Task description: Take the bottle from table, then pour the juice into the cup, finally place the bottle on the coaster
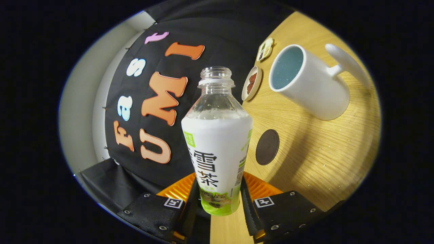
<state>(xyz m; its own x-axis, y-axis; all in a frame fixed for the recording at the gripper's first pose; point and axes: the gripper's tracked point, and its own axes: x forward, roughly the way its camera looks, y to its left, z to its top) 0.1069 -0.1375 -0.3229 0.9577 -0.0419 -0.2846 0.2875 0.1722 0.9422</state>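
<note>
- Grip first: we have the jaws of the gripper [217, 200] closed on the lower body of the clear plastic bottle with the white and green label [217, 149], one finger pressing each side; its cap is off.
- We judge the bottle lifted and the view rolled, so the pour is just starting or about to start.
- The white ceramic mug with a handle [307, 83] stands beyond the fingers, apart from the bottle's mouth; next we must bring the mouth over its rim and tip further.
- The dark round coaster [267, 146] lies on the wooden tabletop [325, 162] between bottle and mug, free for the final placing.
- Two small decorated discs [252, 83] sit further off; nothing blocks the path.
</note>
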